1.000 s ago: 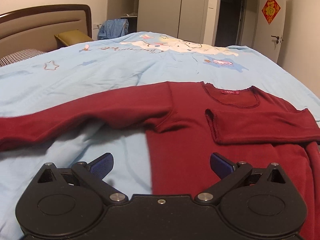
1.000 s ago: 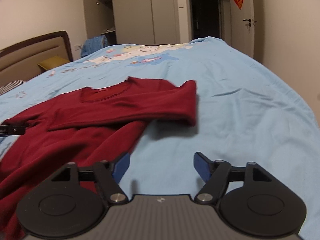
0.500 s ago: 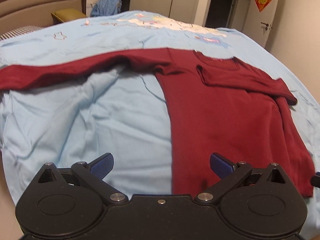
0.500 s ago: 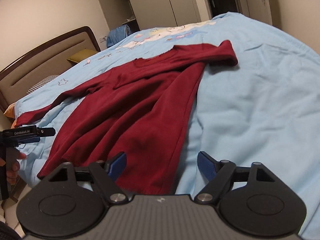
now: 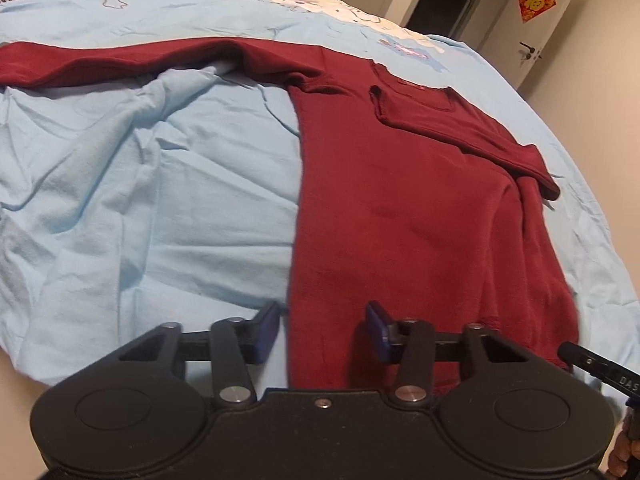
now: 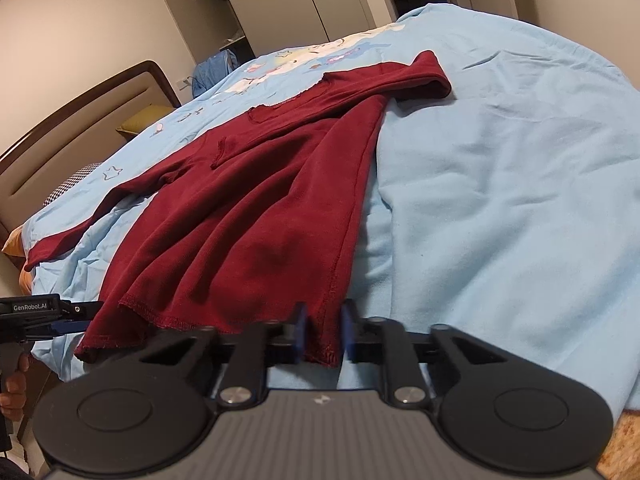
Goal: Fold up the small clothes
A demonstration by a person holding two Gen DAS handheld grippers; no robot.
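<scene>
Your left gripper sits at the bottom hem of the dark red long-sleeved shirt. Its blue fingers are closing. They stand half wide, and the shirt's left bottom corner lies between them. The left pad is over the light blue bedsheet, just beside the shirt's edge, and the right pad is over the red cloth. The pads do not press the cloth yet.

Your right gripper is at the other bottom corner of the shirt. Its fingers are closing too. They are narrow now, with the hem corner squeezed between the two blue pads.

The shirt lies flat on the bed, stretching away from your fingers. One sleeve is folded across the chest, just below the neck hole. The other sleeve lies straight out, far off to the left of your left fingers.

In the right camera, your left gripper shows at the left edge, touching the hem. Your hand holds it from below.

Far past the shirt stand a brown headboard, a yellow pillow and a pale wardrobe.
</scene>
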